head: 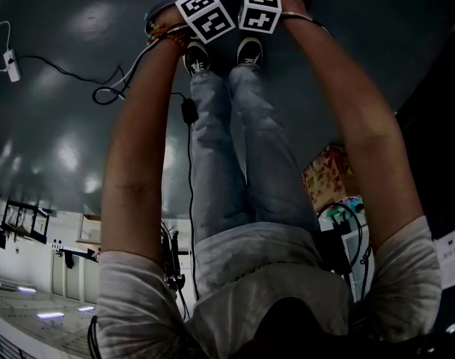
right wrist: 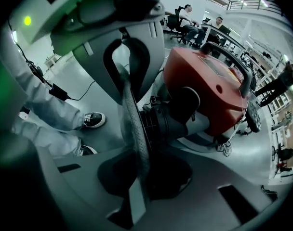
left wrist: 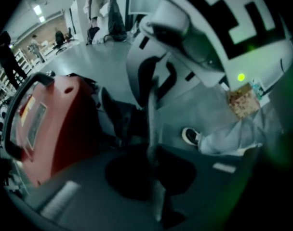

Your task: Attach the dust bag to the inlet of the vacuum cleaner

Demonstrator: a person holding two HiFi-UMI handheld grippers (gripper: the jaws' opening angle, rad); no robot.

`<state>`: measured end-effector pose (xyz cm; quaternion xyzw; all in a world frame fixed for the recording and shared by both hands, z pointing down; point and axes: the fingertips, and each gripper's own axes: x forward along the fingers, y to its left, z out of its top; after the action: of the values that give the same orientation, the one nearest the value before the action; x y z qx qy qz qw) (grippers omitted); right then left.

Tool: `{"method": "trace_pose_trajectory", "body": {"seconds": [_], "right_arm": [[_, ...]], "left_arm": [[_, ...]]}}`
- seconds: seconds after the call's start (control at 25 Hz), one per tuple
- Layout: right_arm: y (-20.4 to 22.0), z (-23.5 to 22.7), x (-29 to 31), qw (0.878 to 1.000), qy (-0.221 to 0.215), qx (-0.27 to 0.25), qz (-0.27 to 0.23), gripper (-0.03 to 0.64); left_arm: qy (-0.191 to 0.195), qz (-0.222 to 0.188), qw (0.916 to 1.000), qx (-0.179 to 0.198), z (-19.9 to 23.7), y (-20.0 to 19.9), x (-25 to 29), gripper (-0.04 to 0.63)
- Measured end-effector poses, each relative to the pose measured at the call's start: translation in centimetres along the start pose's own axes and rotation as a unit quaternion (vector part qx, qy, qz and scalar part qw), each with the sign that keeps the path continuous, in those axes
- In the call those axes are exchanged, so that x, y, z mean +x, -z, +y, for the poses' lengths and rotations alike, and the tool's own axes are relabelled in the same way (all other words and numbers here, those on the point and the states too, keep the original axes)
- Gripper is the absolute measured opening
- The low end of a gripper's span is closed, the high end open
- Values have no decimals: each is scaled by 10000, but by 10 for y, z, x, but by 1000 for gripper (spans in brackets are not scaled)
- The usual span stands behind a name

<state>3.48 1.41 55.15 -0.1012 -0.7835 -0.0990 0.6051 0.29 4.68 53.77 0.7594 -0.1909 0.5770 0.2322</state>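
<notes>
A red vacuum cleaner (right wrist: 209,90) with a black handle stands on the floor, its ribbed black inlet (right wrist: 168,121) facing my grippers. It also shows at the left in the left gripper view (left wrist: 55,124). A thin grey dust bag (right wrist: 134,129) is seen edge-on, running up from between the jaws in both gripper views (left wrist: 151,129). My right gripper (right wrist: 139,177) is shut on it just left of the inlet. My left gripper (left wrist: 153,177) is shut on it from the opposite side. In the head view only the two marker cubes, left (head: 205,13) and right (head: 260,7), show side by side beyond the person's outstretched arms.
The person's two black shoes (head: 196,57) (head: 248,51) stand on the shiny grey floor close under the grippers. A black cable (head: 115,81) with a power brick (head: 188,111) lies beside them. A patterned box (head: 326,174) sits behind the legs. People sit at desks (right wrist: 187,16) far off.
</notes>
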Motion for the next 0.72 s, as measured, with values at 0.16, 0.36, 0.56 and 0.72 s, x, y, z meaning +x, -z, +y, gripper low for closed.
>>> {"method": "trace_pose_trajectory", "body": {"seconds": [0.16,0.36,0.56,0.72], "right_arm": [[5,-3,1,9999,6,103,128,37],[-3,0,-13,10000,-34,23,-1,35],[-5,-2,-4,9999,-75,-20,-80,37],[6,-5,2,9999,-90,133,2,37]], "left_arm": [[155,-59,9999,10,6,-7,-3,26],[308,106,9994,-119,16,-1,15,31],[332,78,9992,-195,10,3,10,28],[338,-72,9994,-39,8,-7,-5,26]]}}
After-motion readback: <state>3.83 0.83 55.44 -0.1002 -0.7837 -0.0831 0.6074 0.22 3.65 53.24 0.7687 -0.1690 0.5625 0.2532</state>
